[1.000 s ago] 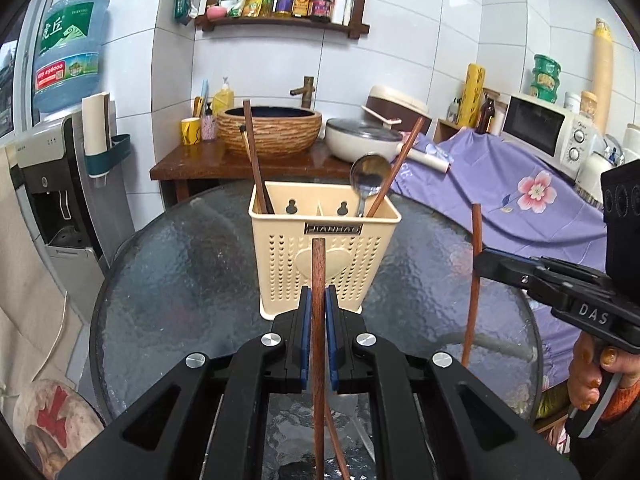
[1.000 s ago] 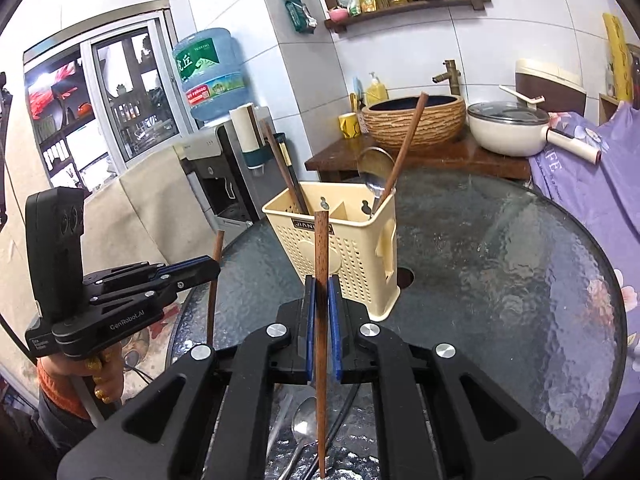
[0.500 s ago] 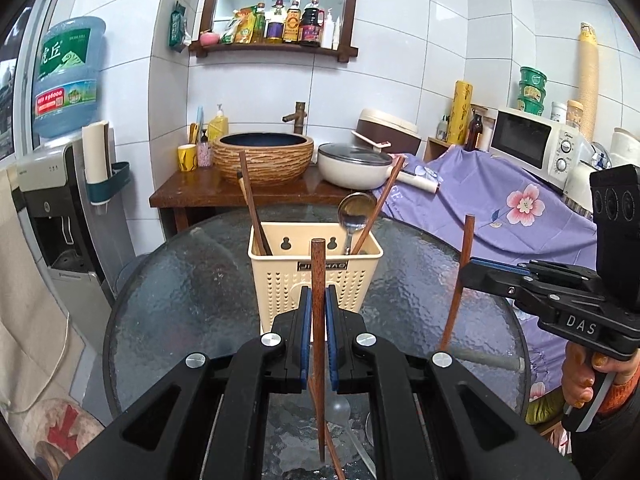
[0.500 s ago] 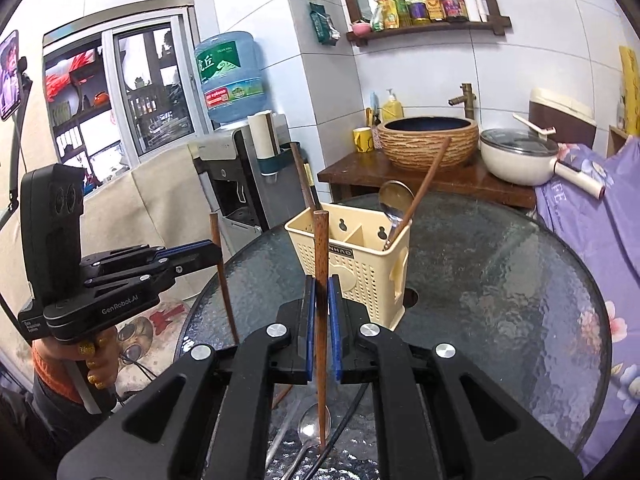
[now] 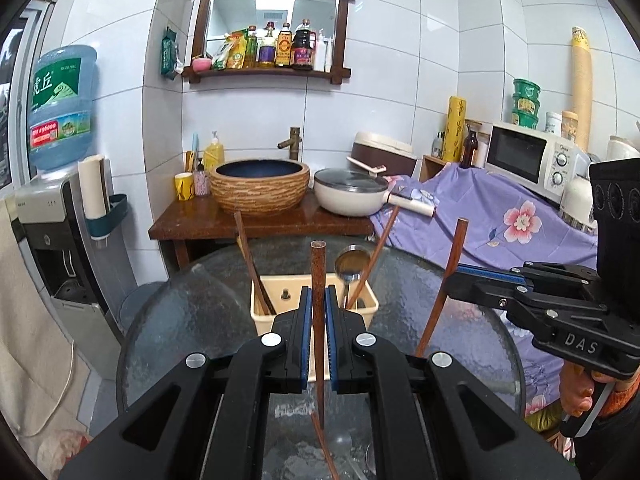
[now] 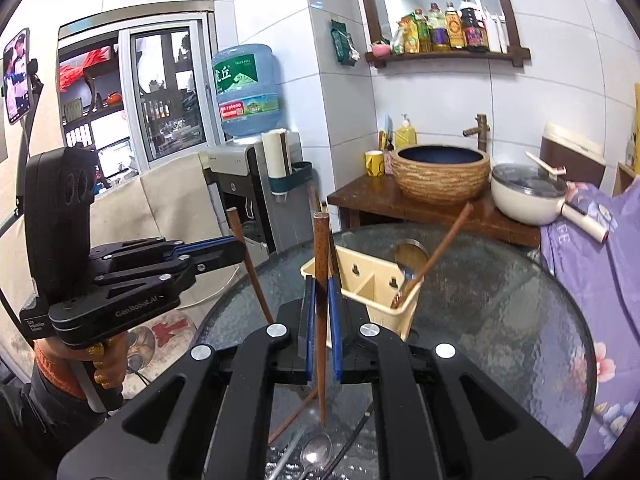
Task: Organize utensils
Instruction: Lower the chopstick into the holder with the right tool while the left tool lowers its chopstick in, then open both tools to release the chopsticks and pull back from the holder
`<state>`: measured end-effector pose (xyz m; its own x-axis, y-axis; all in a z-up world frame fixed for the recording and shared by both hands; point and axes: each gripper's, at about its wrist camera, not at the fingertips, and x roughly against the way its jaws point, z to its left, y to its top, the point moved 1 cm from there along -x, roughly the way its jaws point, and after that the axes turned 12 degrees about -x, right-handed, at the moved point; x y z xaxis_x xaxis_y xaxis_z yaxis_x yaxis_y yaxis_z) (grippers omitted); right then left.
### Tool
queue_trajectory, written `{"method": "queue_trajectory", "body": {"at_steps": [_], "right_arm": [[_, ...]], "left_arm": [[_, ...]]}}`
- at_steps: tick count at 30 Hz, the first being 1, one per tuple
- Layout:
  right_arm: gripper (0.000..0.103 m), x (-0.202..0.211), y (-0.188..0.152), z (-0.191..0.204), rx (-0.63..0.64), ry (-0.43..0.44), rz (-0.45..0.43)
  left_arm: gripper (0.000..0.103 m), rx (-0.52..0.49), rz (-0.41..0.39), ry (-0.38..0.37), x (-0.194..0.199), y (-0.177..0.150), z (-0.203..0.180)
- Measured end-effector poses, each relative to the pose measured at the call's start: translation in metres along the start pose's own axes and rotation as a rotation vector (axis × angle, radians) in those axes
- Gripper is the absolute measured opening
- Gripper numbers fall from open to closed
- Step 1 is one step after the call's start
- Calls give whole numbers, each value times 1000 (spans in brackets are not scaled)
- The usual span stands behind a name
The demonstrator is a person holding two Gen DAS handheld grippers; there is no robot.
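**Both grippers clamp a chopstick each, holder half hidden**

Left gripper pinches a wooden chopstick upright btwn its blue pads; lower tip shows below the fingers, over the glass table. Right gripper likewise clenched on 2nd chopstick, also upright. Under it a metal spoon lies on the glass, w/ other utensils cut off at frame edge, hard to ID. Beyond, cream utensil holder on table w/ spoon + chopsticks inside; in left view its front is blocked by the fingers. Farther: woven basin, white pan.
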<state>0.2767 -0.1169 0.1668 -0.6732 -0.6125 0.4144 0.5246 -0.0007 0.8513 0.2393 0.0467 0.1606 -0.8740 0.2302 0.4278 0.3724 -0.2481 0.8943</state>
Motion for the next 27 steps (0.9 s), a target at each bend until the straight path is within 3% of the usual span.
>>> {"method": "queue_trajectory", "body": {"at_steps": [7, 15, 19, 27], "right_arm": [[7, 3, 53, 8, 4, -6, -57], [7, 2, 124, 21, 37, -78, -183], [7, -19, 129, 17, 40, -127, -210], [7, -78, 82, -20, -48, -173, -124]], "left_arm": [[7, -28, -65, 33, 11, 54, 9], [7, 2, -135, 118, 6, 117, 28], [7, 37, -113, 135, -18, 115, 32], [7, 79, -20, 158, -70, 69, 36]]}}
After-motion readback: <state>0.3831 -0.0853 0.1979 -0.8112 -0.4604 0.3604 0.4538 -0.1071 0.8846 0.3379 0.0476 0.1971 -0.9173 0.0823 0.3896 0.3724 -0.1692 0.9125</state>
